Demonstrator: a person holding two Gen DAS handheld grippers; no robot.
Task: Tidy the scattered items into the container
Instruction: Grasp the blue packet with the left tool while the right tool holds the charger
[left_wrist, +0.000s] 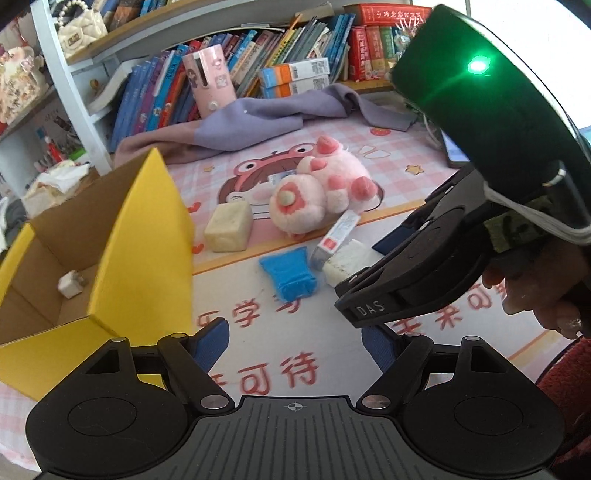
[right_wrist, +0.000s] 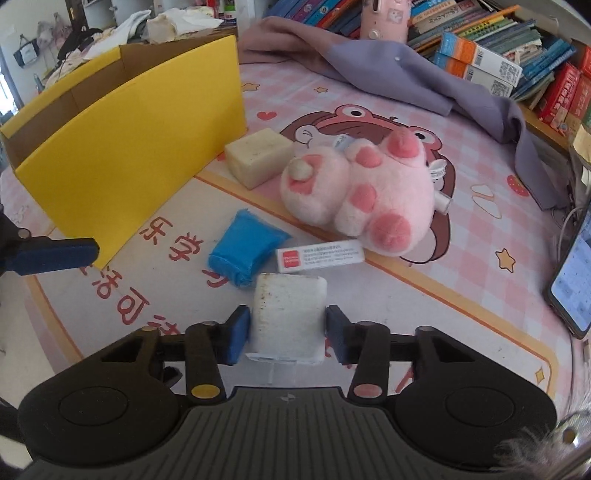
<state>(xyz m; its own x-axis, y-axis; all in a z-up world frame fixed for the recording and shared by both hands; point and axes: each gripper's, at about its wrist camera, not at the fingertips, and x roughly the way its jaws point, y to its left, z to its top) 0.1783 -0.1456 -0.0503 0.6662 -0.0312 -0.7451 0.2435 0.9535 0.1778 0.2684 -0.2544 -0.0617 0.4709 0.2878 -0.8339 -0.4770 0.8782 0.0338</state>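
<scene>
- The pink checked cartoon-printed table mat (right_wrist: 424, 266) is lying under everything, with a crumpled grey-purple cloth (right_wrist: 388, 70) sprawling along its far edge beside the bookshelf.
- The yellow-sided open cardboard box (left_wrist: 147, 236) is standing at the left of the mat; in my left view a small white plug-like block (left_wrist: 70, 283) is sitting on its floor.
- The pink plush pig with darker pink spots (right_wrist: 369, 192) is lying mid-mat, well apart from the box.
- The beige rectangular sponge block (right_wrist: 258, 157) is resting just beside the box's near wall.
- The blue fuzzy folded cloth pad (right_wrist: 243, 251) is lying between the box and the flat white carton with a red square label (right_wrist: 319, 255), which is touching the pig's foot.
- My right gripper (right_wrist: 288, 328) is bracketing the white speckled foam block (right_wrist: 288, 314); the left blue pad (right_wrist: 238, 332) is touching it, and I cannot tell whether the right one is pressing.
- My left gripper (left_wrist: 295, 347) is hanging wide apart over bare mat, holding nothing.
</scene>
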